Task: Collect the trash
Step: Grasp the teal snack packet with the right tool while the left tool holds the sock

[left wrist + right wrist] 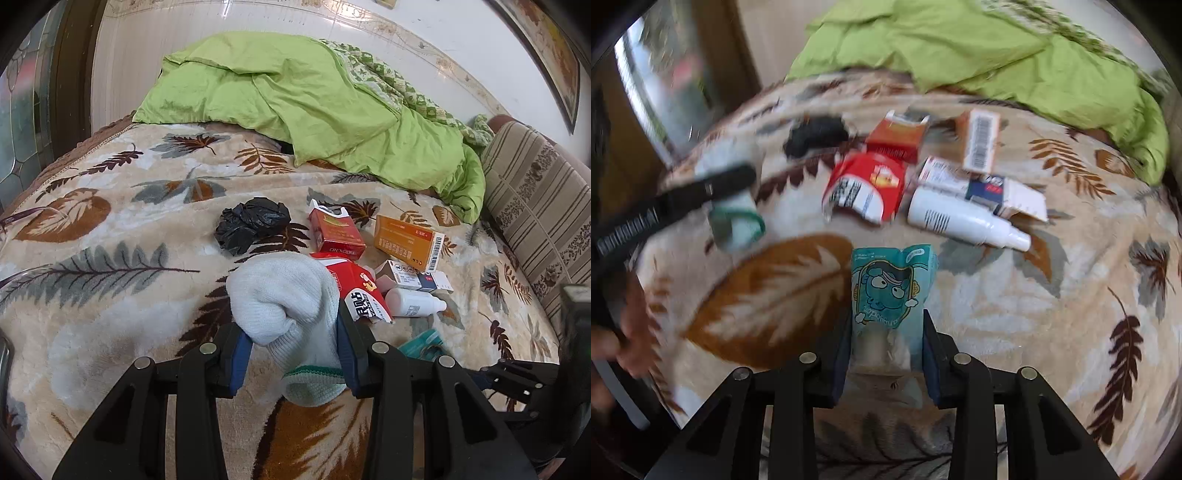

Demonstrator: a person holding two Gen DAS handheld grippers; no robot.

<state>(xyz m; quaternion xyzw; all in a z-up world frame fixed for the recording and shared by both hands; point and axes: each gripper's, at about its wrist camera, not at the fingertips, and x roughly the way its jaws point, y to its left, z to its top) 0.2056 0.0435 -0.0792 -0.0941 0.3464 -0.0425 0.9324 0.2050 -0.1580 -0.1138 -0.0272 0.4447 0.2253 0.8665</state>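
On the bed's leaf-print blanket [122,206], our left gripper [291,332] has its jaws clamped on a white sock [280,291]. Our right gripper [886,332] has jaws pressed on a teal packet [886,284]; remaining trash lies at twelve o'clock, beyond it.

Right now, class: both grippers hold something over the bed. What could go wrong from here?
1. The left gripper pinches a white sock by a fold; soft knit could slip free.
2. The right gripper clamps only the teal packet's lower part; it might bend or slide out.
3. The white bottle lies on plush blanket and could roll if nudged.
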